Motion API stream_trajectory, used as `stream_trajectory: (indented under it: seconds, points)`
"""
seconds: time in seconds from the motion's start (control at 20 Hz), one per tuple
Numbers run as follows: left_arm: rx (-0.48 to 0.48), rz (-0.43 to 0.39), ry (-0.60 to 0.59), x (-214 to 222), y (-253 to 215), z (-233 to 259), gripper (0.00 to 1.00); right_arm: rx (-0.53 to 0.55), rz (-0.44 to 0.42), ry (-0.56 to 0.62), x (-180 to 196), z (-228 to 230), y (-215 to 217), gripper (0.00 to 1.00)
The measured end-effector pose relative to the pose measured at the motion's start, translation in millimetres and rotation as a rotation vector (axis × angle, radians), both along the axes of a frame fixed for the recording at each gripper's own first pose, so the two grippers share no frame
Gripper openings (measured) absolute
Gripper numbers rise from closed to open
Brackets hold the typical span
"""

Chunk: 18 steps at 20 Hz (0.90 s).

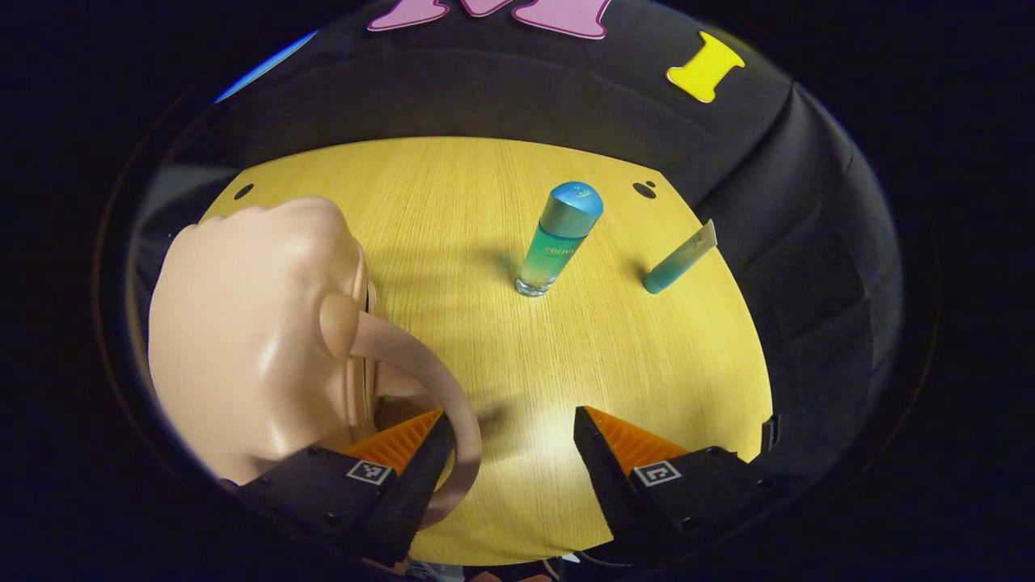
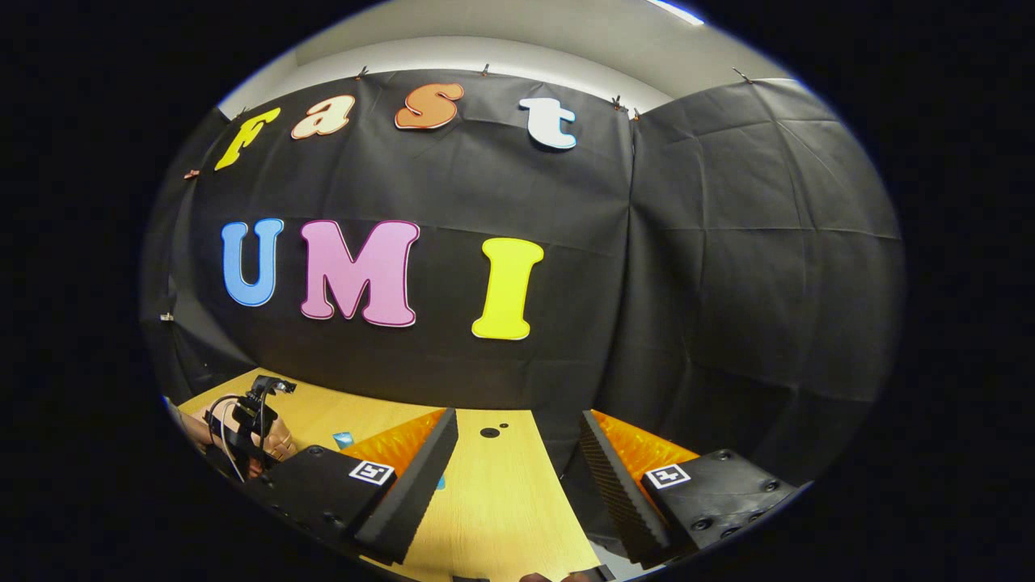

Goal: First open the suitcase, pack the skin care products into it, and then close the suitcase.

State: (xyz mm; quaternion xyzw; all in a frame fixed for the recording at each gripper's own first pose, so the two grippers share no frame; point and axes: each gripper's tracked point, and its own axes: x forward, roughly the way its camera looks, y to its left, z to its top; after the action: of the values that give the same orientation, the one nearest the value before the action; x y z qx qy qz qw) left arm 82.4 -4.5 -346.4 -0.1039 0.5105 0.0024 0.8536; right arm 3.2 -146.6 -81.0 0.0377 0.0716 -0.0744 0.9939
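The left gripper (image 1: 509,453) hung low over the wooden table (image 1: 517,356) with its fingers spread wide and nothing between them. The pale pink suitcase (image 1: 251,339) stood just to the left of those fingers, its curved handle (image 1: 420,380) arcing down in front of the left finger, apparently touching or nearly so. The seam ran roughly up and down in the left gripper view, and the case looked shut, so opening seemed the step in hand (nothing was packed yet). The move ahead turned on that offset: the handle lay left of the gap, not inside it, so the gripper would likely need to shift left before closing.

Farther off, right of centre, a blue-capped bottle (image 1: 558,241) stood upright on the table, and a teal tube (image 1: 679,260) stood on its cap beyond it, leaning to the right, well apart from the case. The bottle bore printed lettering too small to make out fully.

The right gripper (image 2: 517,477) was raised, facing the booth's wall, fingers also wide and empty. The left was clearly the nearer one to the suitcase; in the right gripper view it appeared far off by the case (image 2: 279,440).
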Motion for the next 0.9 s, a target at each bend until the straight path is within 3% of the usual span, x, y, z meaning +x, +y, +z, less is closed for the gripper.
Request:
stream_trajectory:
  seconds: [0.1, 0.2, 0.3, 0.4, 0.65, 0.9]
  points:
    - [-0.004, -0.008, 0.008, 2.4, -0.3, -4.8, 0.93, -0.005, 0.005, 0.005, 2.8, -1.1, 3.4, 0.96]
    - [0.015, -0.006, 0.014, 6.4, 7.6, -12.7, 0.81, -0.012, 0.009, 0.007, 4.7, -1.2, 6.9, 0.96]
    - [0.047, -0.027, 0.07, -0.2, 21.6, -22.0, 0.6, -0.02, 0.019, 0.012, 6.6, -1.9, 12.1, 0.96]
    - [-0.032, 0.001, 0.116, -5.6, 20.8, -25.1, 0.19, -0.027, 0.032, 0.019, 8.3, -3.7, 17.2, 0.96]
    - [-0.045, -0.086, 0.088, -6.8, 17.9, -1.3, 0.12, -0.045, 0.057, 0.01, 12.8, -0.1, 28.2, 0.96]
    - [-0.125, -0.049, 0.035, -12.0, 31.5, 66.7, 0.11, -0.052, 0.084, 0.001, 16.5, 1.7, 39.0, 0.96]
